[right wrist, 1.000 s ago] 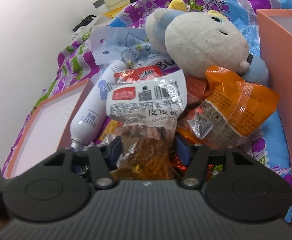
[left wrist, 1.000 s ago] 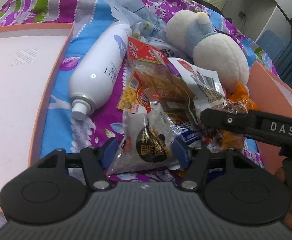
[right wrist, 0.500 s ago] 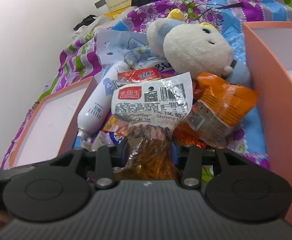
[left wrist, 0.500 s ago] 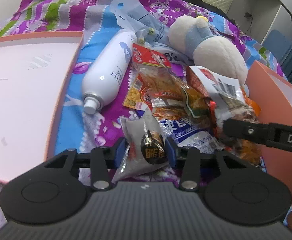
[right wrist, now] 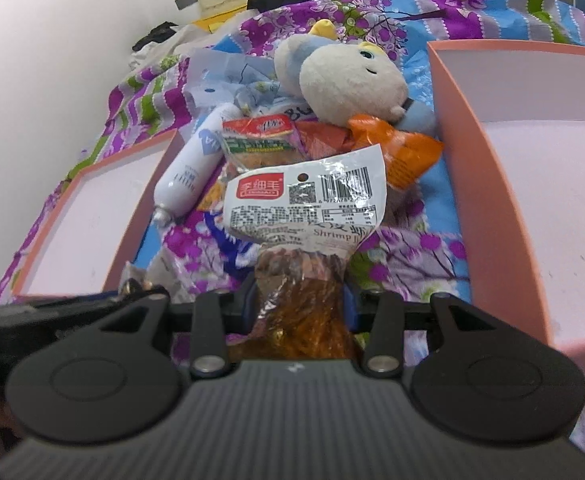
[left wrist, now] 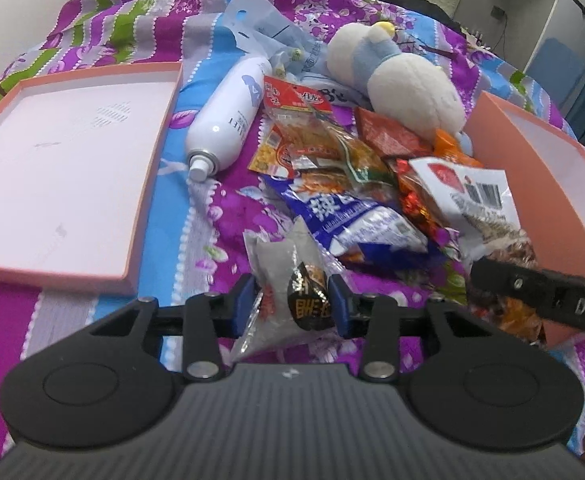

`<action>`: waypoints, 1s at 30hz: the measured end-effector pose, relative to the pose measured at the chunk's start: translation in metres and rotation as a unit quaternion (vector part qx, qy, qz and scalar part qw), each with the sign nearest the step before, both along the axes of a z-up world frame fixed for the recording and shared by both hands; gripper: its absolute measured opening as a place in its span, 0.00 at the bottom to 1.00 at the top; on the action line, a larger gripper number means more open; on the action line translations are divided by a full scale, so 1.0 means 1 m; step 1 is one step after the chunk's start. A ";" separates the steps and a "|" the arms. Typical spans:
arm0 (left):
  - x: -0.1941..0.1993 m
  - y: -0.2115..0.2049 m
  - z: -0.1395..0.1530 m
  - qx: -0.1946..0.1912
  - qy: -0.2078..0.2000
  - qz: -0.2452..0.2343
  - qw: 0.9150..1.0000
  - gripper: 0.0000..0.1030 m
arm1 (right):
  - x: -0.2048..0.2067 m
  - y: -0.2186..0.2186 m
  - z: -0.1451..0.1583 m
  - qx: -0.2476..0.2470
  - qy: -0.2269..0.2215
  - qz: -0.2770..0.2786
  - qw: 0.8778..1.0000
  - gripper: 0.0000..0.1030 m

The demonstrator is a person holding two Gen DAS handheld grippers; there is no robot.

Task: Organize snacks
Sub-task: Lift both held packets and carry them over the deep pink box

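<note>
My left gripper [left wrist: 292, 304] is shut on a clear snack bag with a black and gold label [left wrist: 292, 292], lifted above the bedspread. My right gripper [right wrist: 300, 304] is shut on a shrimp snack bag with a white barcode label [right wrist: 306, 208], held up beside the pink box [right wrist: 492, 200]; it also shows in the left wrist view [left wrist: 468, 196]. A pile of snack packs lies between the boxes: a blue bag [left wrist: 356, 220], a red-topped bag [left wrist: 296, 100], an orange bag [right wrist: 400, 152].
A pink box lid [left wrist: 64, 172] lies at the left on the flowered bedspread [left wrist: 220, 208]. A white spray bottle [left wrist: 228, 120] lies beside it. A plush toy [left wrist: 404, 88] and a clear plastic bag [left wrist: 260, 24] sit behind the pile.
Both grippers have pulled back and risen from the pile, each carrying its snack bag. The jaws of both have closed tighter on the bags.
</note>
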State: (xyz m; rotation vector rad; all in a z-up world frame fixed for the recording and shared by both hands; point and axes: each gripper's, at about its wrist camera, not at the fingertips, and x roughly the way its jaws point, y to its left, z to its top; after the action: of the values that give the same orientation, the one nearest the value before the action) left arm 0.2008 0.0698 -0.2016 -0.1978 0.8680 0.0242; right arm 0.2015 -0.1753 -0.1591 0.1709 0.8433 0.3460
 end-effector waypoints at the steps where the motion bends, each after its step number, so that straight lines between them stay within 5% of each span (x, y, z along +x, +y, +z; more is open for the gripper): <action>1: -0.006 -0.002 0.003 0.000 -0.001 0.000 1.000 0.44 | -0.006 -0.001 0.001 -0.005 -0.001 0.001 1.000 0.42; 16: -0.064 -0.040 0.056 0.000 -0.029 -0.032 0.999 0.43 | -0.068 -0.023 0.025 -0.021 -0.015 -0.022 0.999 0.42; 30: -0.038 -0.088 0.141 -0.010 -0.109 -0.073 0.991 0.43 | -0.059 -0.062 0.092 -0.041 -0.106 -0.050 0.992 0.42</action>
State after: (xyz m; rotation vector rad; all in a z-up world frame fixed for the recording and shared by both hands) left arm 0.1628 -0.0178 -0.0605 -0.1515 0.6634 -0.1409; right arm 0.1425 -0.2368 -0.0667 0.0982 0.6355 0.2310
